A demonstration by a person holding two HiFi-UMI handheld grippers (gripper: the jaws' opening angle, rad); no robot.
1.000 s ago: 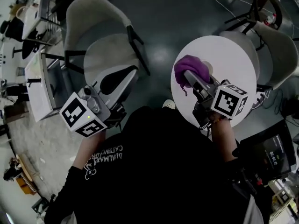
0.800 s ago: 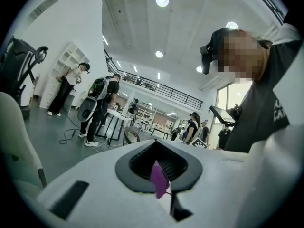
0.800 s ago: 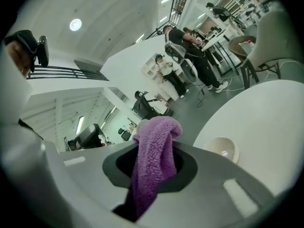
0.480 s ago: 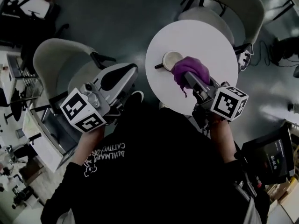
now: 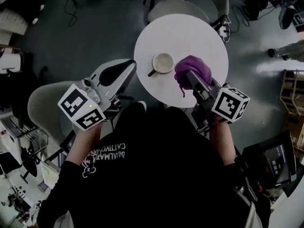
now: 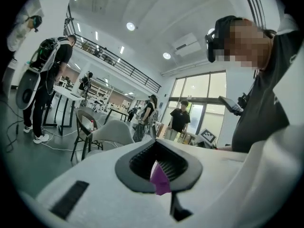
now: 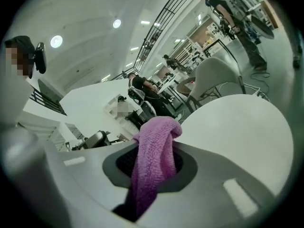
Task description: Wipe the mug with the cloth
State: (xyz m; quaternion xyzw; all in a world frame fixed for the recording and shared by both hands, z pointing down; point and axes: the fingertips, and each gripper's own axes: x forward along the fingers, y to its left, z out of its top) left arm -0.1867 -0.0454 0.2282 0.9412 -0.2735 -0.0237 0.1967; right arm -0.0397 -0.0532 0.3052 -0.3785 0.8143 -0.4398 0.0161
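Note:
A pale mug [image 5: 163, 63] stands upright on the round white table [image 5: 190, 32], its handle pointing to the lower left. My right gripper [image 5: 188, 76] reaches over the table's near edge, just right of the mug, shut on a bunched purple cloth [image 5: 193, 69]. In the right gripper view the cloth [image 7: 153, 161] hangs out of the jaws over the tabletop [image 7: 237, 127]. My left gripper [image 5: 126, 68] is shut and hovers off the table's left edge, apart from the mug. A small purple sliver shows at its closed jaws [image 6: 159, 171]. The mug appears in neither gripper view.
A white chair [image 5: 178, 6] stands beyond the table and another chair [image 5: 45, 106] sits below my left gripper. A dark screen [image 5: 274, 161] is at the lower right and a wooden shelf [image 5: 292, 91] at the right. Several people [image 6: 47, 75] stand around the room.
The head view has swung round, bringing the whole table and then the mug into sight. Both grippers have turned toward the table. The cloth stays in the right gripper.

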